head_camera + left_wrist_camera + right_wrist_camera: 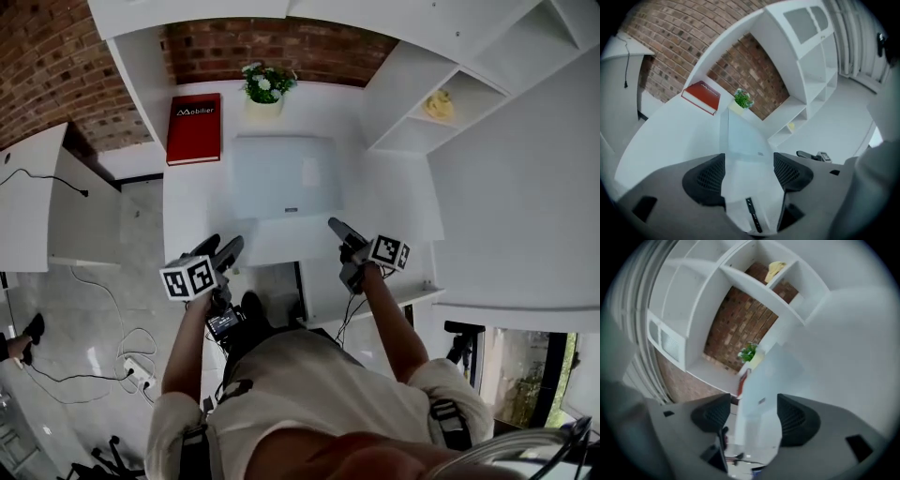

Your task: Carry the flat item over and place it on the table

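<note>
Mid-frame, flat item (281, 176) lies on white surface (199, 202), red book (194, 128) at its upper left. Pot (263, 109) at top centre holds plant (266, 82); upper-right shelf compartment (411, 133) holds yellow thing (438, 105). Left gripper (220, 246) & right gripper (344, 251): jaws wide apart, empty.

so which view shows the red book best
The head view: the red book lies flat, whole cover facing the camera. The left gripper view shows it small and slanted; the right gripper view catches only a red sliver.
</note>
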A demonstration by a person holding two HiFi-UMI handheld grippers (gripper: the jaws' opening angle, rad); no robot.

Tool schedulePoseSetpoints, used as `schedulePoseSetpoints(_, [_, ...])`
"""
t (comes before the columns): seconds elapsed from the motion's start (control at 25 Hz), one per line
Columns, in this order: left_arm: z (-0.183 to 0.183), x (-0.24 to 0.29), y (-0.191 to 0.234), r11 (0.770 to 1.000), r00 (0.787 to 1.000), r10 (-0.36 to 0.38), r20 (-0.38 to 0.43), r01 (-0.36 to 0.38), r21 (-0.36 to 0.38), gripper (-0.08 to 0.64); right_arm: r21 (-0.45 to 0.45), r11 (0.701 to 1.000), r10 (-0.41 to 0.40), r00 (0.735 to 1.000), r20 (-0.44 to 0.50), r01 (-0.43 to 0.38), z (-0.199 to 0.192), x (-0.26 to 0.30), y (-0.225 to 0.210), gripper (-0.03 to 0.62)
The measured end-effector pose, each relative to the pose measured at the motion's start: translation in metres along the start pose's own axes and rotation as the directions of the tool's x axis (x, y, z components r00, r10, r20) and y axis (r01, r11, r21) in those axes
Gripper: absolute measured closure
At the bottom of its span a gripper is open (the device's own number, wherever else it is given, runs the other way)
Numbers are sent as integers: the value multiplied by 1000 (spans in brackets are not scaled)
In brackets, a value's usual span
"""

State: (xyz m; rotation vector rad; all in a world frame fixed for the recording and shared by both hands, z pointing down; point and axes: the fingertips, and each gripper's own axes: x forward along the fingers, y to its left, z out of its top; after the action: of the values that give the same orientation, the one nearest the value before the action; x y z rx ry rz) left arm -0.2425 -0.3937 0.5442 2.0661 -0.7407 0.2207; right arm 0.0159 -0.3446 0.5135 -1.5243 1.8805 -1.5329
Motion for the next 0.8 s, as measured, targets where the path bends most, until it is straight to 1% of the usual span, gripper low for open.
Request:
schedulePoseSetpoints(0.04, [-15, -27, -11, 999, 999, -30, 21, 30, -27, 236, 90, 992, 86, 996, 12, -86, -23, -21, 19, 293])
schedulePoseSetpoints(0.08, [-29, -52, -21, 997, 998, -47, 39, 49, -56, 236, 156, 977, 142, 990, 18, -143, -45, -40, 34, 306])
schedulePoseSetpoints(0.12, [-42, -70, -29, 995, 997, -54, 53, 59, -83, 236, 196, 966, 171, 985, 16, -171, -64, -55, 42, 334])
schedulePoseSetpoints(0.16, [-53, -80, -36, 993, 997, -60, 58, 65, -101, 248, 213, 960, 185, 983, 8, -182, -80, -66, 47, 363])
schedulePoseSetpoints(0.2, [-63, -82, -44, 992, 996, -70, 50, 74, -100, 264, 208, 960, 194, 981, -6, -188, -92, -72, 52, 392])
schedulePoseSetpoints(0.24, [-71, -79, -53, 993, 996, -85, 31, 87, -73, 268, 184, 962, 209, 978, -26, -200, -101, -75, 59, 429])
schedulePoseSetpoints(0.28, [-75, -73, -63, 994, 994, -107, 4, 107, -27, 269, 147, 963, 235, 971, -51, -225, -108, -72, 71, 466])
schedulePoseSetpoints(0.32, [-75, -66, -74, 990, 990, -140, -22, 140, 23, 270, 103, 959, 273, 959, -78, -264, -112, -67, 88, 516])
schedulePoseSetpoints(0.36, [-70, -60, -88, 980, 983, -182, -36, 184, 70, 277, 57, 948, 318, 942, -107, -313, -114, -60, 109, 572])
schedulePoseSetpoints(0.4, [-61, -55, -104, 968, 974, -222, -33, 224, 115, 291, 13, 931, 364, 922, -133, -366, -113, -53, 133, 580])
schedulePoseSetpoints(0.44, [-48, -53, -118, 957, 969, -246, -12, 245, 158, 321, -28, 910, 404, 901, -154, -413, -110, -49, 155, 581])
schedulePoseSetpoints(0.48, [-35, -54, -129, 950, 968, -250, 22, 241, 198, 392, -67, 890, 435, 885, -170, -450, -107, -48, 173, 581])
schedulePoseSetpoints(0.52, [-24, -57, -137, 949, 969, -238, 59, 219, 228, 514, -102, 873, 456, 872, -179, -477, -105, -49, 188, 581])
schedulePoseSetpoints(0.56, [-16, -60, -143, 950, 971, -221, 88, 193, 247, 540, -129, 858, 471, 862, -187, -497, -103, -52, 198, 581])
schedulePoseSetpoints(0.64, [-18, -68, -156, 952, 974, -197, 112, 163, 258, 540, -180, 832, 488, 846, -214, -525, -107, -68, 210, 581])
schedulePoseSetpoints(0.68, [-23, -73, -165, 954, 974, -194, 118, 159, 255, 540, -221, 817, 484, 842, -239, -533, -111, -80, 213, 581])
schedulePoseSetpoints(0.72, [-30, -77, -176, 955, 973, -195, 124, 159, 252, 540, -278, 799, 469, 842, -265, -533, -115, -93, 212, 581])
schedulePoseSetpoints(0.8, [-43, -83, -193, 956, 972, -193, 136, 155, 250, 540, -408, 756, 421, 858, -295, -511, -123, -118, 204, 581])
